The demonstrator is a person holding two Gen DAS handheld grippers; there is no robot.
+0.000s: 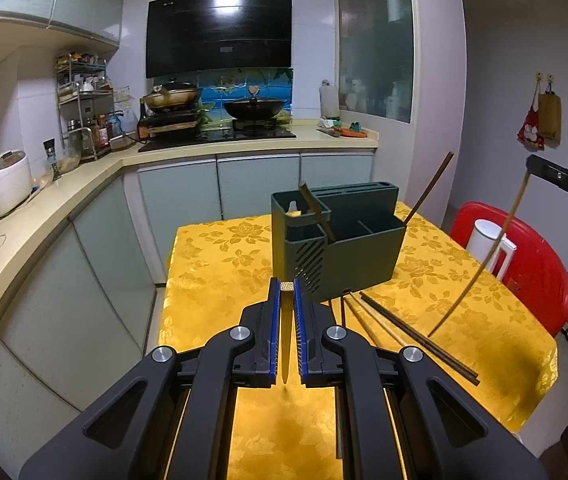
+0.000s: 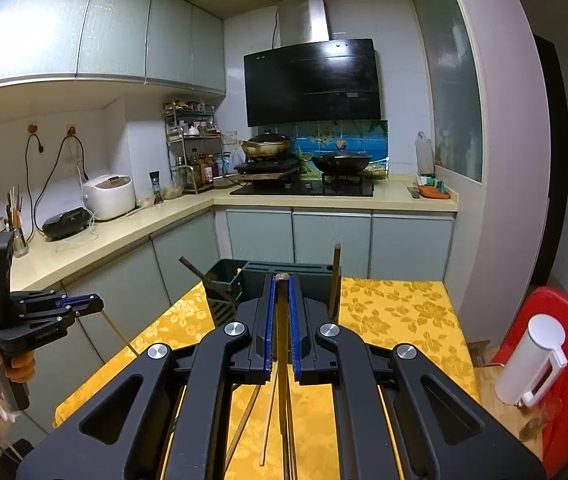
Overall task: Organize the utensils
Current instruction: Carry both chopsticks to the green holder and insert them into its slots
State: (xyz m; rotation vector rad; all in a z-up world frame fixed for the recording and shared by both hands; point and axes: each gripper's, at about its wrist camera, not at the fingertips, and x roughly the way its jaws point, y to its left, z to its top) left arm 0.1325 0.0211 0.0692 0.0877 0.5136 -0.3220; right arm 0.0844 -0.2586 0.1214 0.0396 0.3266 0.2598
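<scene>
A dark green utensil holder (image 1: 340, 236) with several compartments stands on the yellow tablecloth (image 1: 220, 272); two dark chopsticks stick out of it. My left gripper (image 1: 286, 289) is shut on a light chopstick (image 1: 285, 344) held upright, just in front of the holder's left side. My right gripper (image 2: 282, 278) is shut on a light chopstick (image 2: 283, 360), held above the table near the holder (image 2: 244, 276). That chopstick also shows at the right of the left wrist view (image 1: 484, 260). Loose chopsticks (image 1: 412, 340) lie on the cloth in front of the holder.
A red chair (image 1: 532, 264) with a white jug (image 1: 488, 248) stands right of the table. A counter (image 1: 44, 208) with a rice cooker (image 1: 2, 184), a spice rack and a stove with two woks (image 1: 254, 108) runs along the left and back.
</scene>
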